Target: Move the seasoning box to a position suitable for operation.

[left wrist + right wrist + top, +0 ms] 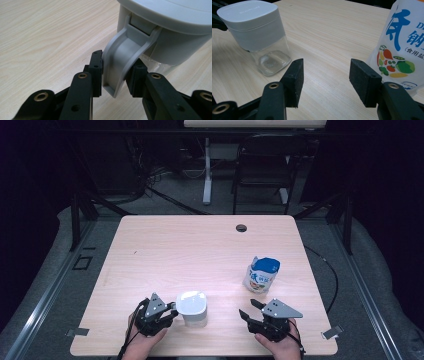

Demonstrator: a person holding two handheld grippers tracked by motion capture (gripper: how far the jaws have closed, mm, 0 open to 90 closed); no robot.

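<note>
Two grippers are in our hands at the near edge of the table (150, 245). Our work centres on the jar (192, 308), which stands at about six o'clock on the tabletop, slightly left of the middle and close to the near edge. It has a clear glass base with rounded corners and a pale grey plastic top, capped by a flat, rounded-square lid (247, 12). In the right gripper view the glass part looks nearly empty, with only a faint frosting at the bottom. A curved grey handle (125, 57) hangs from a hinge just under the lid and sweeps down and outward.

Our left gripper (170, 312) lies low at the jar's nine o'clock, pointing toward three o'clock, with the hand (142, 342) behind it at the table edge. In the left gripper view its jaws stand at a middling width around the handle: the left pad (96, 72) lies against the handle's outer face and the right pad sits at its other side, so we hold the jar by its handle.

Our right gripper (251, 309) rests at about five o'clock on the table, pointing toward ten o'clock, the wrist low at the edge. Its jaws stand wide with nothing between them, only bare wood.

One bag (261, 274), white with a blue top, blue characters and printed vegetables, stands at the jar's two o'clock, just beyond the right gripper and apart from it.
</note>
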